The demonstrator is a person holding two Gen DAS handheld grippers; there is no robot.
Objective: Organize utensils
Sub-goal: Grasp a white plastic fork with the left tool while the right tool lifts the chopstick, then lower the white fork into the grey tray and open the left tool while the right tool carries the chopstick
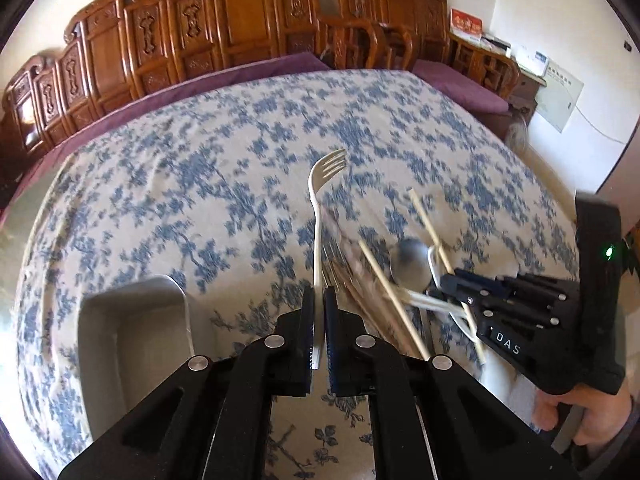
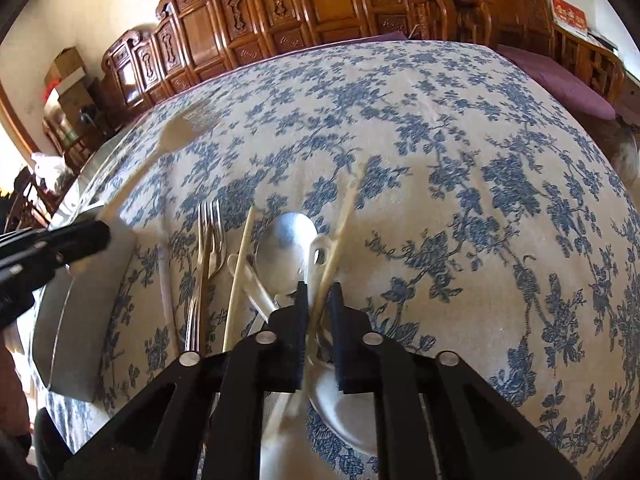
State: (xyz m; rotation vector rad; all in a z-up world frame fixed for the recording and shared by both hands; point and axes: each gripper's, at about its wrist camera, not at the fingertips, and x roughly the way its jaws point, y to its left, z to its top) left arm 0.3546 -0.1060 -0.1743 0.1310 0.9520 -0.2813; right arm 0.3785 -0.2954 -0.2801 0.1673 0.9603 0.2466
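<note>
Two tools working, left tool clamped on a white fork lifted above the worktop beside the tray, right tool pinching a chopstick in the utensil pile

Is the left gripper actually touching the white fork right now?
Touching. The left wrist view shows the left gripper pads clamped on the white fork handle, tines raised.

tray lies left of the utensil pile on the tablecloth, cabinets behind
</note>
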